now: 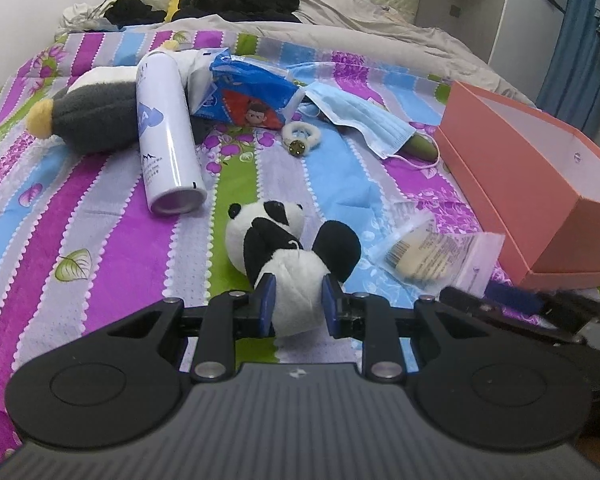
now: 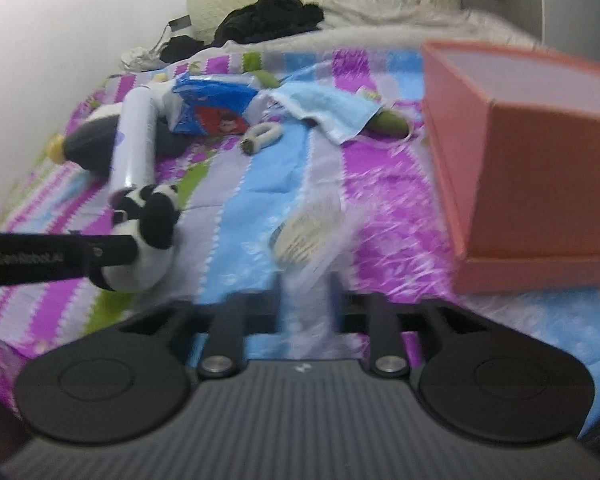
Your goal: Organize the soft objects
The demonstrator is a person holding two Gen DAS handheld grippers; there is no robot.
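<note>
bedsheet (image 1: 100, 208) is wavy purple, blue, green and grey stripes with flowers; panda plush (image 1: 288, 256) black and white; box (image 1: 540, 184) salmon pink; spray can (image 1: 166, 132) white; face mask (image 1: 364, 120) light blue

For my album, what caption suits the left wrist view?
Left gripper squeezes a plush panda on a striped bedspread.

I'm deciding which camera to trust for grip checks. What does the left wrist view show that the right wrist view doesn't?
Only the left wrist view shows the left gripper with its blue pads pressed on the panda plush, sharply. Only the right wrist view, which is blurred, shows the right gripper around the clear plastic packet; its closure is unclear. Both show the pink box, spray can and face mask.
</note>
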